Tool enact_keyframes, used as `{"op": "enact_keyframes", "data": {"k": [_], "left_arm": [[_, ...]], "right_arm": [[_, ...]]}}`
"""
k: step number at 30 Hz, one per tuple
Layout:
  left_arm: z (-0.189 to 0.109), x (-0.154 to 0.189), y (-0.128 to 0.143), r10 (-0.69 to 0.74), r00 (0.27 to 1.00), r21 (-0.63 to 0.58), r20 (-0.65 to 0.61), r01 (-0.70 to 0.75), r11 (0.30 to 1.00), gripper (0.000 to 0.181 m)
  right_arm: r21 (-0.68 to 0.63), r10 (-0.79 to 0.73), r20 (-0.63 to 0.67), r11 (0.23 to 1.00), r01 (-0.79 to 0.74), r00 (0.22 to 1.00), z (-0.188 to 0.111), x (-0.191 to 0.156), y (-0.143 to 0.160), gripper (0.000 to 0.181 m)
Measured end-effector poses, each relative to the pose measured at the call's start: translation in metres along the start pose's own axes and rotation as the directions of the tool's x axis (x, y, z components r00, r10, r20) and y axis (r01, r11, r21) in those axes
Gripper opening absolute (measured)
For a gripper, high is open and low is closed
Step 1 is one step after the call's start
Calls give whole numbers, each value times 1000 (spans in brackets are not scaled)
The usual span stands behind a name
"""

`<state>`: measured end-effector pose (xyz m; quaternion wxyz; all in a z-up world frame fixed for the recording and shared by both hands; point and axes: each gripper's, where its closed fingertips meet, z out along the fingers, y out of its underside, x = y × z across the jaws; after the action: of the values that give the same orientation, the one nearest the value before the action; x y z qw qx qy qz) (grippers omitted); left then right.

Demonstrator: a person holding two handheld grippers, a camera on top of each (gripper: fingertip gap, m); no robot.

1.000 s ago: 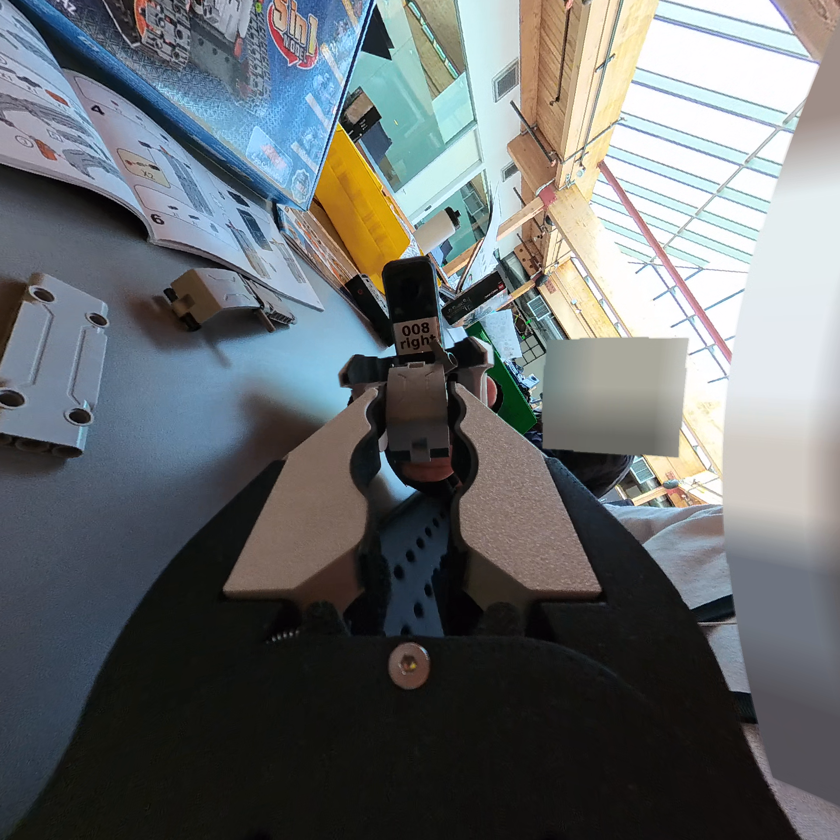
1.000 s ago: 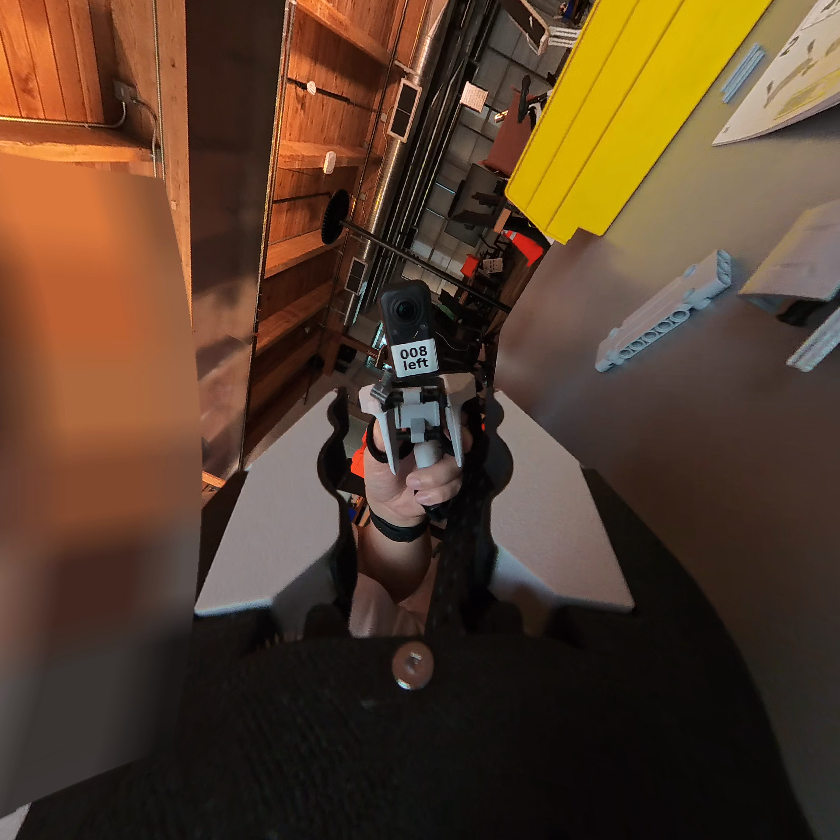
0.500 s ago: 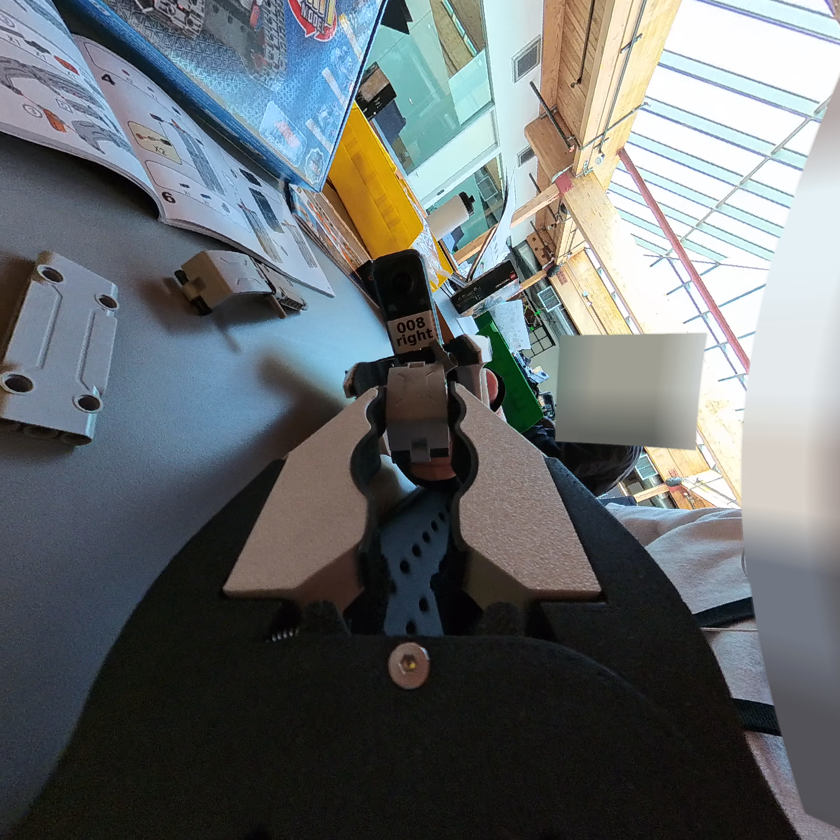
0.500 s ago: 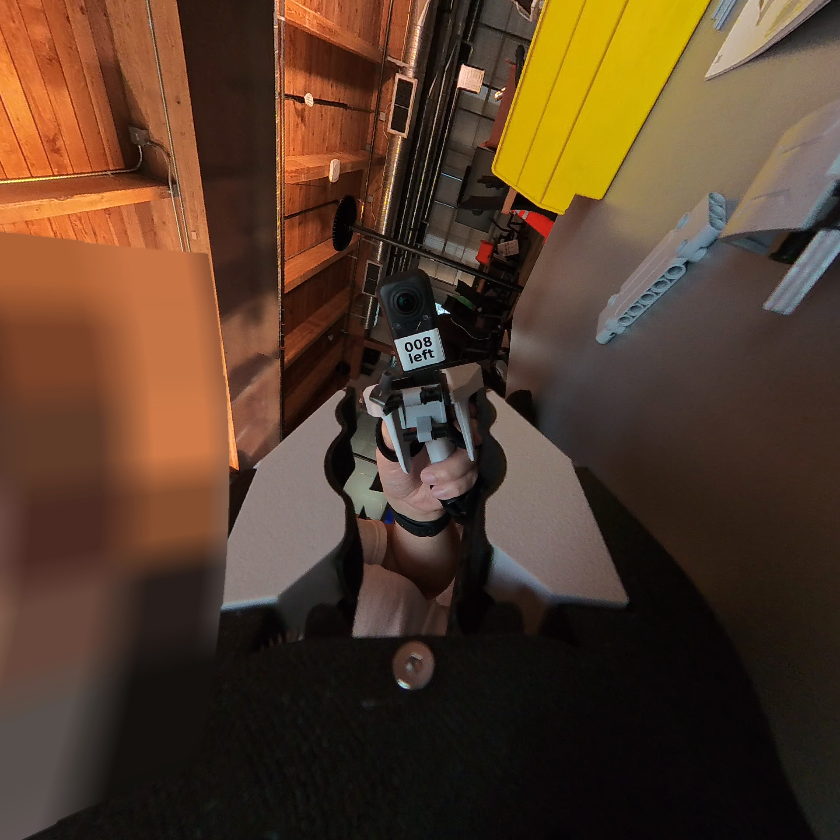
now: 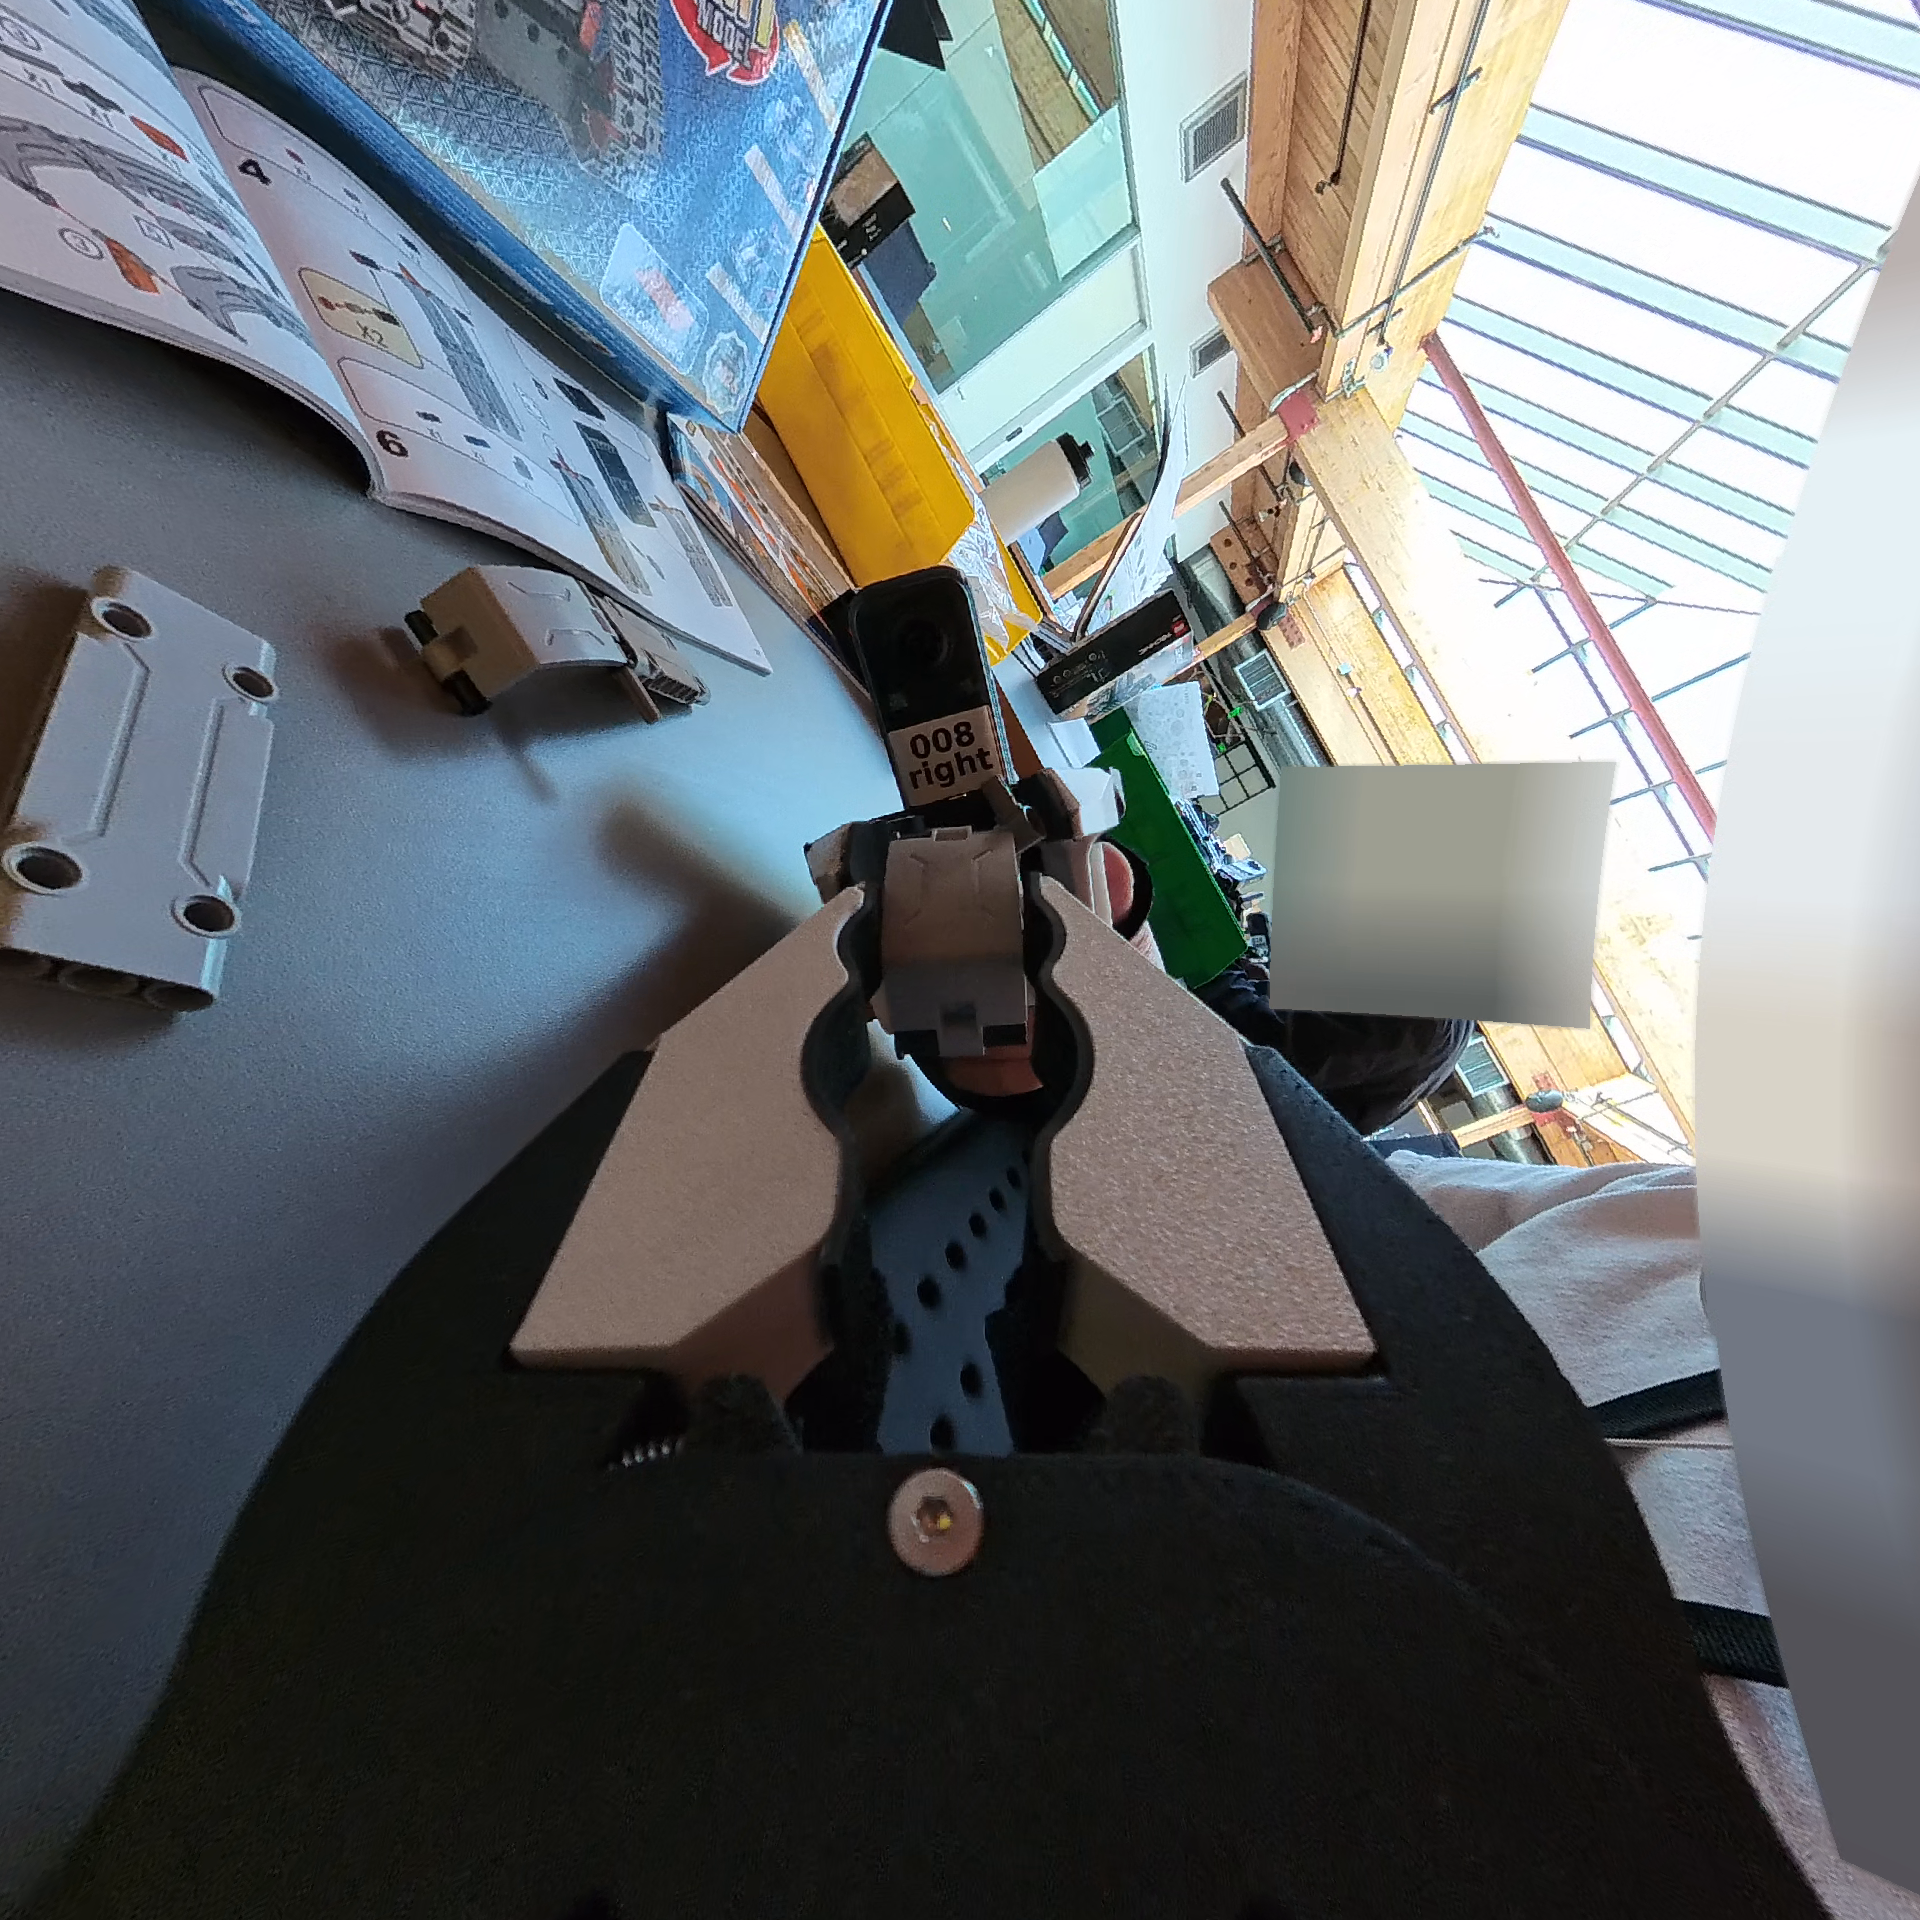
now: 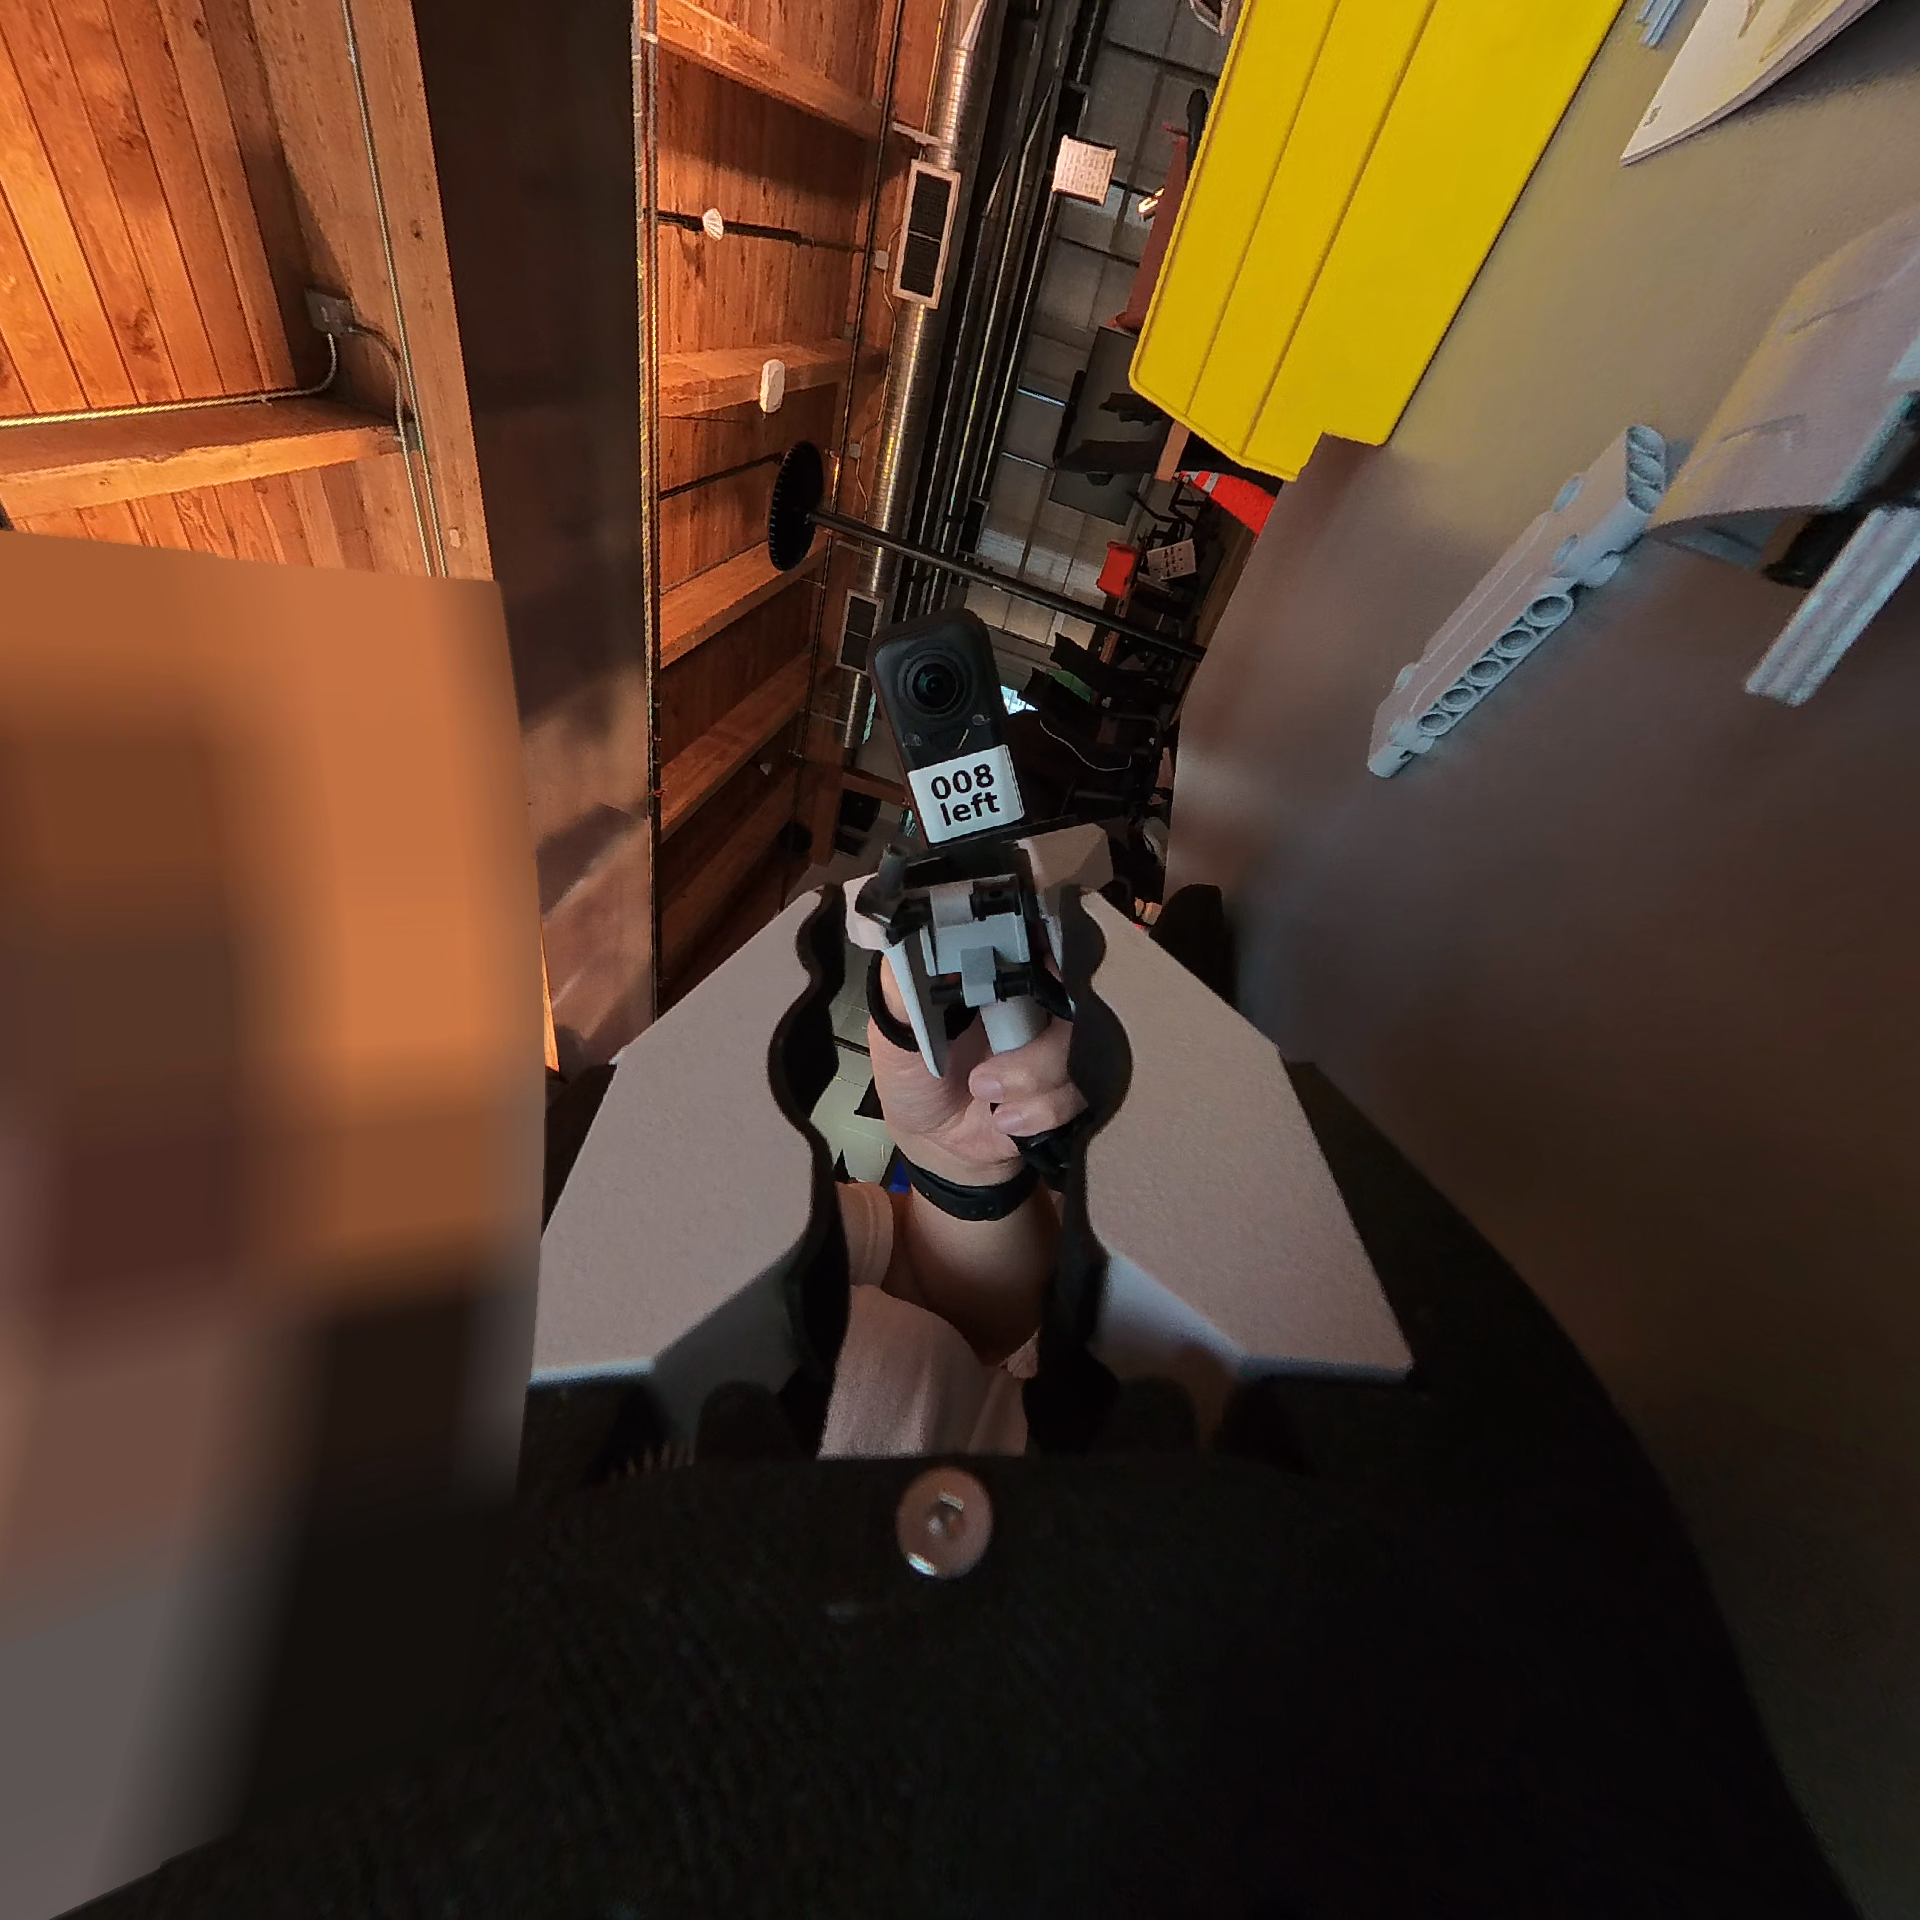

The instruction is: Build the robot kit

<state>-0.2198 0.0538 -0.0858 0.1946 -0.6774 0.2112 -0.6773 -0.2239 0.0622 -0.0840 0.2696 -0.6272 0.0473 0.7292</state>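
Note:
My left gripper (image 5: 948,902) and my right gripper (image 6: 951,906) face each other tip to tip above a grey table (image 5: 436,935). Both are shut on one small grey building-brick assembly between them. In the left wrist view it shows as a grey curved panel (image 5: 951,925). In the right wrist view it shows as a grey block with black pins (image 6: 977,951). The right gripper's camera (image 5: 925,665) and the left gripper's camera (image 6: 935,686) look back at each other. A hand (image 6: 987,1101) grips the left gripper's handle.
On the table lie a grey panel with holes (image 5: 125,790), a tan and grey curved assembly (image 5: 520,644), an open instruction booklet (image 5: 343,343) and a blue box (image 5: 582,156). A yellow bin (image 6: 1351,208) and a grey holed beam (image 6: 1507,623) show to the right. Less than 4 cm separates the two grippers' tips.
Both grippers have tilted slightly together, so the table parts drift a little in both views. Both stay shut on the grey assembly.

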Motion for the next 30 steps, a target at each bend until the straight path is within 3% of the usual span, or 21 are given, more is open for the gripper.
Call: {"op": "enact_keyframes", "data": {"k": [30], "left_arm": [[0, 0, 0, -14, 1000, 1, -9, 14, 1000, 25]], "right_arm": [[3, 17, 49, 1000, -17, 999, -1, -6, -1, 34]]}}
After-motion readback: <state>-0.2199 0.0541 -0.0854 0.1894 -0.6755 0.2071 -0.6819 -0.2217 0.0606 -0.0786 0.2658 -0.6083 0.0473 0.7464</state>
